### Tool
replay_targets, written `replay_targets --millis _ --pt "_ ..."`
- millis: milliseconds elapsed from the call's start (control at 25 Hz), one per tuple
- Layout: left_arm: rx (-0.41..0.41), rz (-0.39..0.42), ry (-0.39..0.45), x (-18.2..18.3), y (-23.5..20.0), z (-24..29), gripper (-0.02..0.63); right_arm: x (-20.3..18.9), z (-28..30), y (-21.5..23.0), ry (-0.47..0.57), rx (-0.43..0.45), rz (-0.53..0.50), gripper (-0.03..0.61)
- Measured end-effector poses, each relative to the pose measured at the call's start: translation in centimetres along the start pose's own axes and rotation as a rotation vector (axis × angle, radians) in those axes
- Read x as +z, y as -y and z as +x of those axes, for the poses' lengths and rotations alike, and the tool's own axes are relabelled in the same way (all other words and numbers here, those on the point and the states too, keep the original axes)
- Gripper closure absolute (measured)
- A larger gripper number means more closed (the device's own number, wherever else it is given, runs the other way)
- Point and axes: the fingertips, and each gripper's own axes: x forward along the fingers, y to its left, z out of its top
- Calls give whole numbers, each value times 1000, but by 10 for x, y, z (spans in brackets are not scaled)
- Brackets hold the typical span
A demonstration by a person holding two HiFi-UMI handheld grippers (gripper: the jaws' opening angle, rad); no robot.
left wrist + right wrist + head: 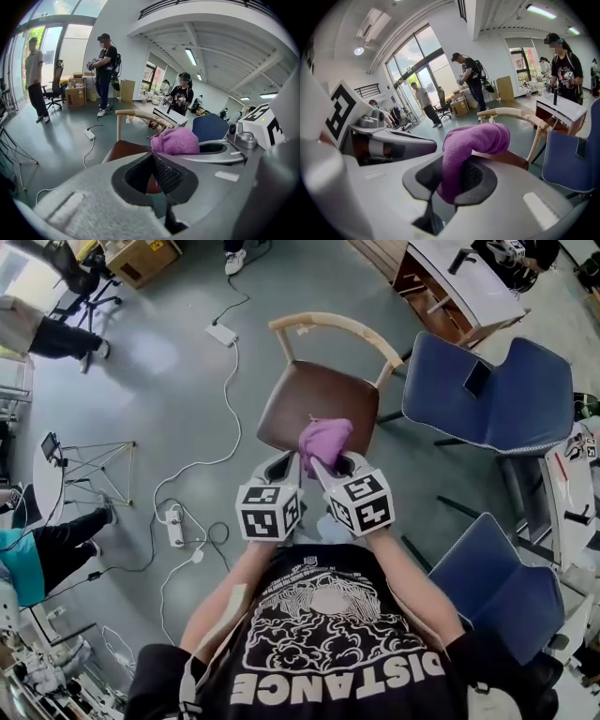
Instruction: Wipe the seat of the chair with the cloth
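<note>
Nearest in the head view are the person's black printed shirt and two bare forearms reaching forward side by side, each ending in a marker cube. The left claw (281, 468) has its jaws pressed together with nothing between them, as the left gripper view shows (153, 155). Just beside it, the right claw (330, 465) is clamped on the purple cloth (325, 439); in the right gripper view the cloth (474, 138) rises from between the dark pads and folds over forward. The cloth hangs over the front part of the brown chair seat (314, 397), though whether it touches the seat cannot be told. Beyond the seat curves the pale wooden backrest (328, 326). Farther off, a white power strip (222, 334) and cables lie on the grey floor, two blue chairs (487, 390) stand to the right, and a table (469, 292) stands beyond them.
</note>
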Motion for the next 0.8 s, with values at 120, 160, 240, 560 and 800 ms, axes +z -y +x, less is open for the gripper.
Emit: replay_targets --millis 120,160,240,560,800 --pt "9 4 -30 0 -6 9 621 0 11 10 -15 18 11 515" --pt "10 6 -42 -1 -9 13 621 -1 15 12 -23 21 19 515" --pt "4 10 -60 0 -16 21 621 -2 24 17 -33 19 31 515" --pt "-90 54 -124 16 -69 63 621 6 94 30 -57 -52 101 515" --pt "-190 106 -194 31 -116 107 621 14 157 56 -69 -149 217 515"
